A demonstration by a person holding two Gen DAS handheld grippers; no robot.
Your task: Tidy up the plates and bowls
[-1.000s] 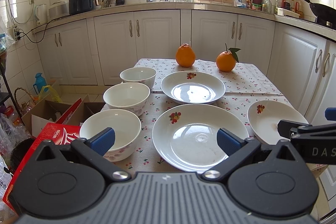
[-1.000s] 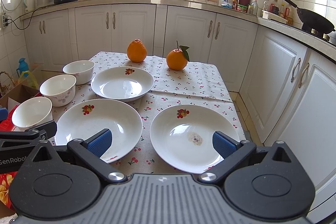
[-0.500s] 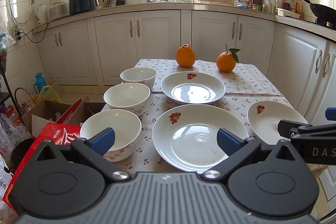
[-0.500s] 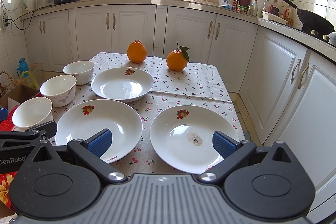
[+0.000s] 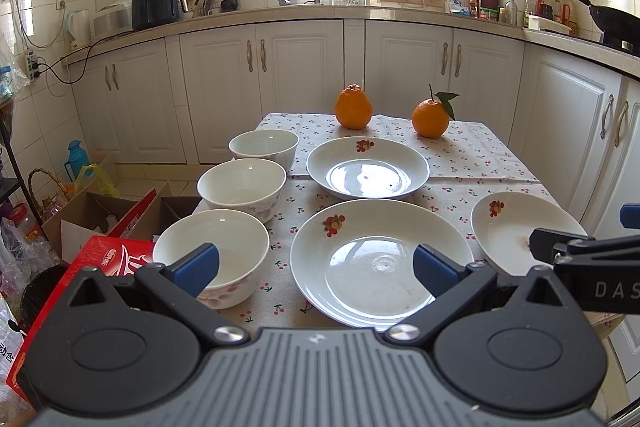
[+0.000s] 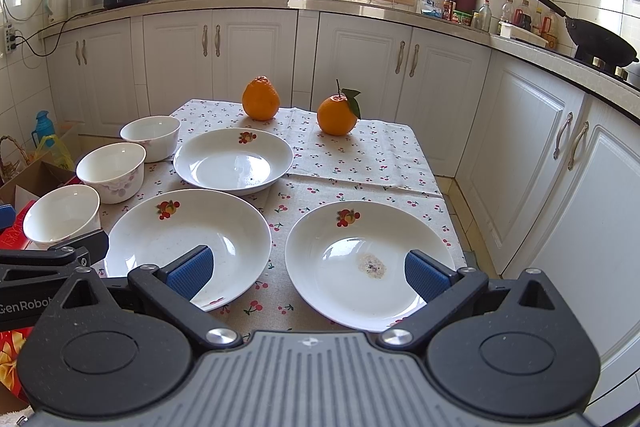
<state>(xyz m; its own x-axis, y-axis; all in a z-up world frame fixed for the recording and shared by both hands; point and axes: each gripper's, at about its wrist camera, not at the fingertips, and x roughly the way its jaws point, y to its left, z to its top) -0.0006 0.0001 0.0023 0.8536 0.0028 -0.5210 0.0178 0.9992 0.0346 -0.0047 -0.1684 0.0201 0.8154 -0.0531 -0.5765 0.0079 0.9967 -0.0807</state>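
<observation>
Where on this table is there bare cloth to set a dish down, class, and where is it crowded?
Bare cloth lies at the far right, between the leafy orange, the far plate and the near right plate. A smaller strip lies between the two oranges. The left edge is crowded: three bowls stand in a row beside two plates.

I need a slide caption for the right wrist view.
Open right gripper facing three plates, three bowls and two oranges.

On the desk [image 6: 372,155], three bowls run along the left edge: near bowl [image 5: 212,251], middle bowl [image 5: 242,183], far bowl [image 5: 264,145]. Right of them lie the near-left plate [image 6: 188,231], near-right plate [image 6: 368,259] and far plate [image 6: 234,159]. Two oranges [image 6: 260,99] [image 6: 336,115] sit beyond, well apart.
</observation>
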